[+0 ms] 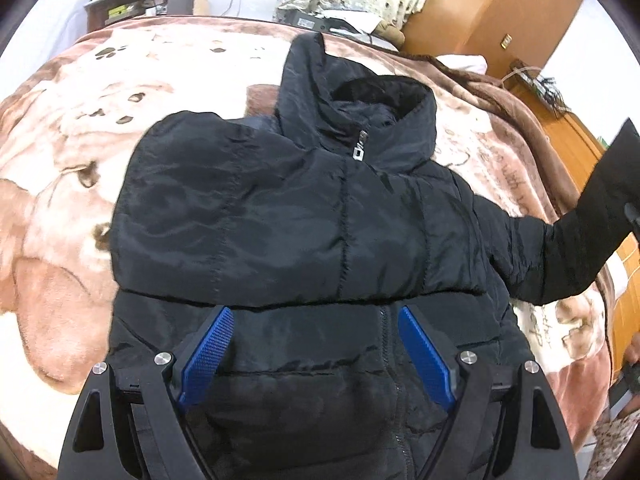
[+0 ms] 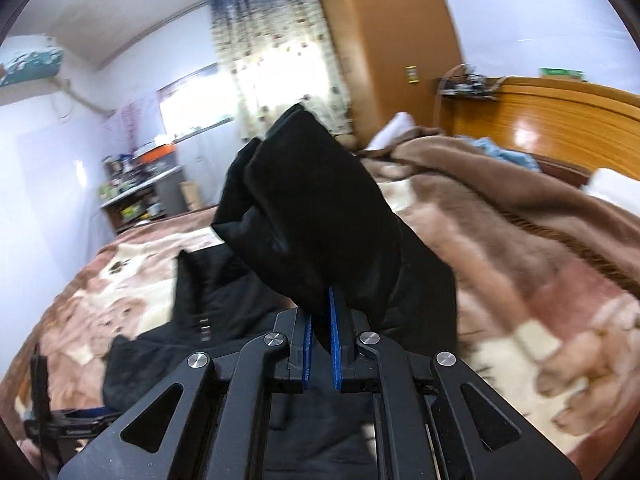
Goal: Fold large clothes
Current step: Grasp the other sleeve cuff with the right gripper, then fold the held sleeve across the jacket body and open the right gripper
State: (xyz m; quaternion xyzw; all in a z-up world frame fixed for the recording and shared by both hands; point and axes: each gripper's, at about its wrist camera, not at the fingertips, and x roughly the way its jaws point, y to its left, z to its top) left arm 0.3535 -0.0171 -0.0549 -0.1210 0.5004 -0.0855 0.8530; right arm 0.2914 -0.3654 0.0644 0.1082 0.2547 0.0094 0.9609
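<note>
A black hooded puffer jacket [image 1: 280, 216] lies front-up on the bed, zipped, hood toward the far side. Its left sleeve is folded across the chest. My left gripper [image 1: 314, 322] is open, its blue pads [image 1: 208, 354] hovering just over the jacket's lower front. The jacket's right sleeve [image 1: 580, 248] stretches up and off to the right. My right gripper [image 2: 320, 312] is shut on that sleeve's cuff [image 2: 312, 208] and holds it raised above the bed; the jacket body [image 2: 208, 308] lies below to the left.
A brown and cream plush blanket [image 1: 72, 184] with a bear print covers the bed. A wooden headboard [image 2: 560, 116] and wardrobe [image 2: 384, 32] stand on the right. A cluttered shelf [image 2: 136, 192] stands by the far wall. Bunched blanket and pillows [image 2: 460, 152] lie near the headboard.
</note>
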